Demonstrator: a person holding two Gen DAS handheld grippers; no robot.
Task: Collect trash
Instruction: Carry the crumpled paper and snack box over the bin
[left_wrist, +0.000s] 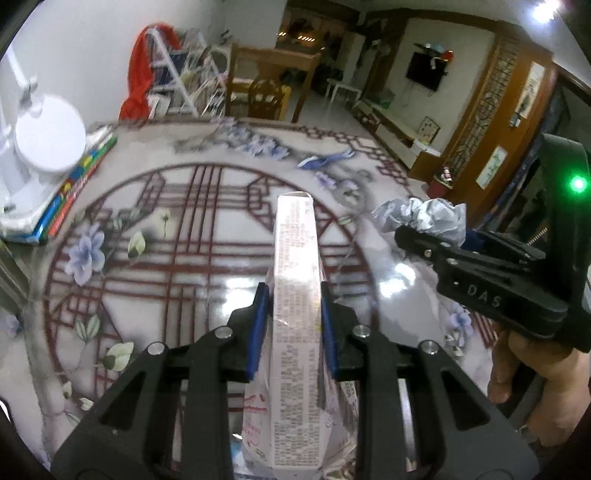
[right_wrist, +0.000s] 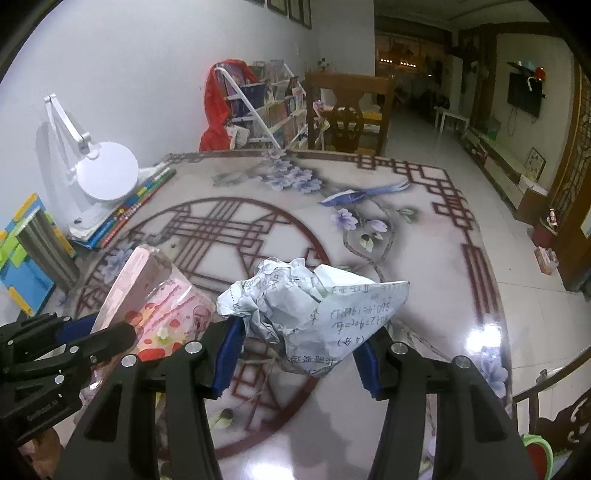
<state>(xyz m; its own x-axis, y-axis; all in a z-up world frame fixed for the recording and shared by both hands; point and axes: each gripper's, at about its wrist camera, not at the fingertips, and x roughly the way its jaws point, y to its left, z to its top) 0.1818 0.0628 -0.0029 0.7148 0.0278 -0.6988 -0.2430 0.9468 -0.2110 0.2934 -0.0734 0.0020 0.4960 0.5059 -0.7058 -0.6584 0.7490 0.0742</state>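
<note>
Left gripper (left_wrist: 295, 314) was clamped across a pink carton (left_wrist: 295, 266), light, crushable, held mid-body above the table (right_wrist: 424, 258). Right gripper (right_wrist: 297, 354) pinched a crumpled paper ball (right_wrist: 306, 302), soft; a bulk grip seemed safest. White lamp (right_wrist: 103, 177) stood beyond

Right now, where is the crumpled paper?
The crumpled paper sits clamped in the right gripper, held above the patterned table, just right of the pink carton in the left gripper.

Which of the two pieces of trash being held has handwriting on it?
The crumpled white paper ball in the right gripper, with handwritten sums. The flat pink carton in the left gripper carries only small print.
</note>
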